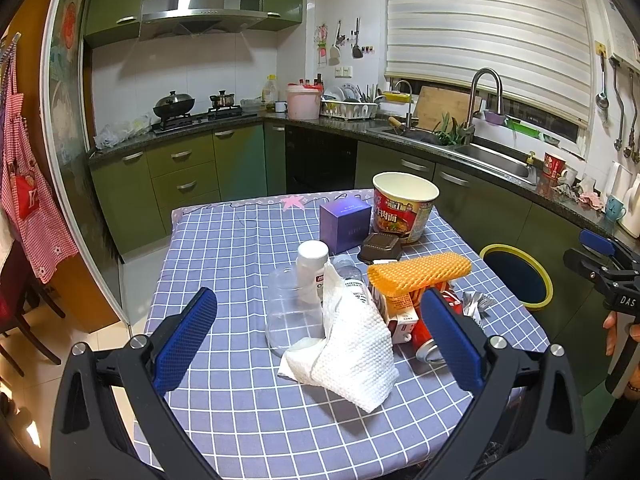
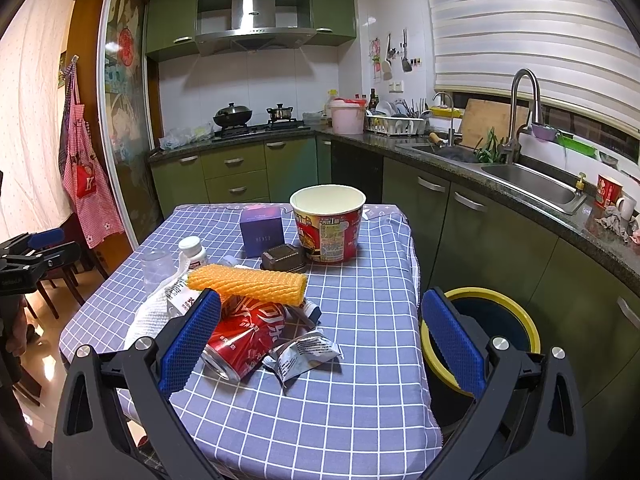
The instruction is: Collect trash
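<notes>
Trash lies on a table with a blue checked cloth (image 1: 240,412) (image 2: 360,400). A crumpled white paper towel (image 1: 352,352) (image 2: 150,320) lies nearest my left gripper (image 1: 320,332), which is open above the table with nothing in it. A crushed red can (image 2: 244,340) (image 1: 424,336), a silver wrapper (image 2: 304,354) (image 1: 476,304), an orange foam net (image 2: 248,284) (image 1: 420,272) and a small carton (image 1: 404,320) form a pile. My right gripper (image 2: 320,336) is open over the can and wrapper. A yellow-rimmed bin (image 2: 504,316) (image 1: 520,276) stands right of the table.
Further back stand a noodle cup (image 1: 404,208) (image 2: 328,224), a purple box (image 1: 344,222) (image 2: 262,230), a dark small container (image 1: 380,248) (image 2: 284,258), a white pill bottle (image 1: 312,268) (image 2: 194,250) and a clear cup (image 1: 292,312) (image 2: 158,266). Green cabinets and a sink (image 2: 532,184) line the walls.
</notes>
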